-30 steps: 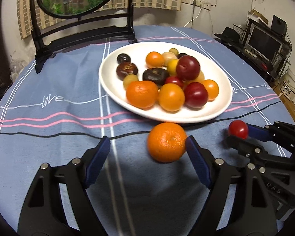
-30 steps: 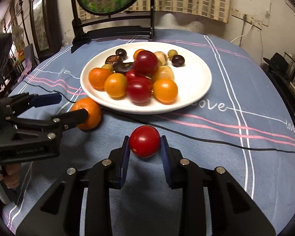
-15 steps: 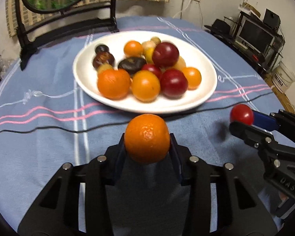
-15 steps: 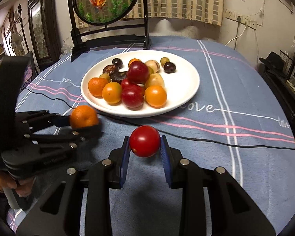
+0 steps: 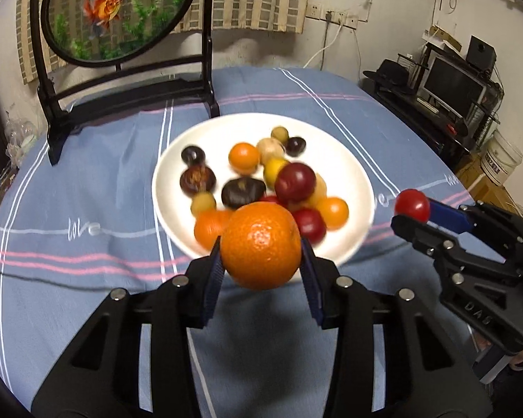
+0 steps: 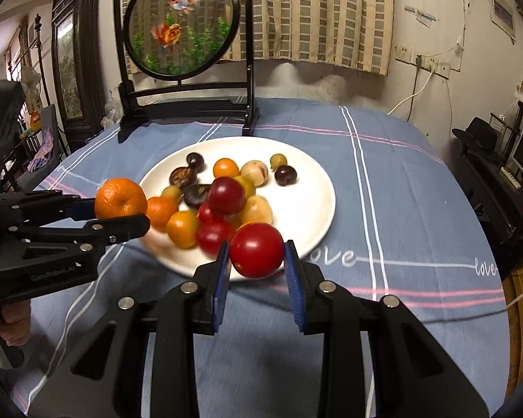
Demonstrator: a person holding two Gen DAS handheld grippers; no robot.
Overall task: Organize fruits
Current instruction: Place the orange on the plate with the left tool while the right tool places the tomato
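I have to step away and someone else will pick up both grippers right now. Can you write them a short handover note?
Left gripper: shut on the orange mandarin, held in the air at the near edge of the white plate.
Right gripper: shut on the red tomato, also lifted, at the plate's near rim.
Plate: sits mid-table on the blue tablecloth, already holding a pile of mixed fruit, with bare space on its right side.
Done: both loose fruits picked up.
Left: set each one on the plate, probably in the open area, then open the grippers.
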